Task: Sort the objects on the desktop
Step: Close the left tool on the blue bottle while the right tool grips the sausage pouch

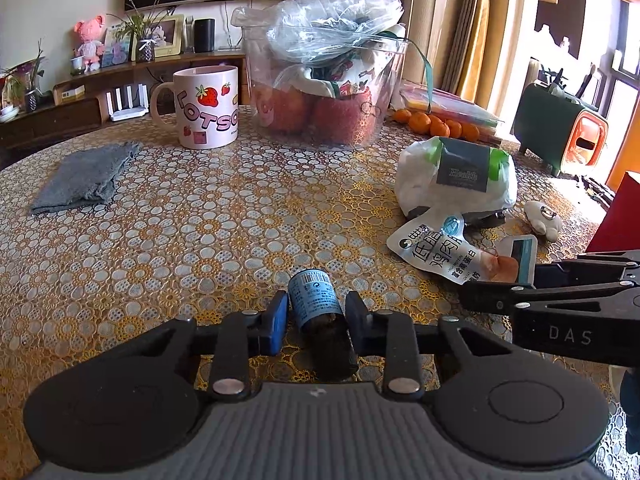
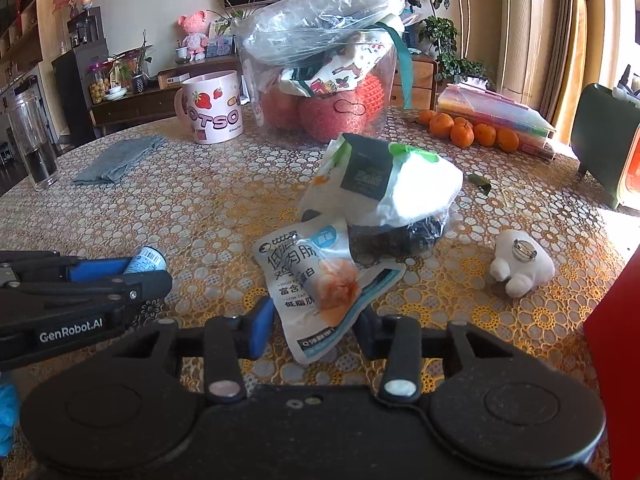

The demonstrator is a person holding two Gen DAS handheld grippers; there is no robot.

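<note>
A small blue-labelled tube lies on the lace-patterned table between the pads of my left gripper. The jaws stand a little wider than the tube, with small gaps on both sides. The tube's tip also shows in the right wrist view. A white snack pouch with Chinese print lies between the open fingers of my right gripper, which straddles its near end without pinching it. The pouch also shows in the left wrist view.
A pink strawberry mug, a clear tub with apples and bags, a grey cloth, a white plastic bag, oranges, a small white plush, a glass and a red box surround the grippers.
</note>
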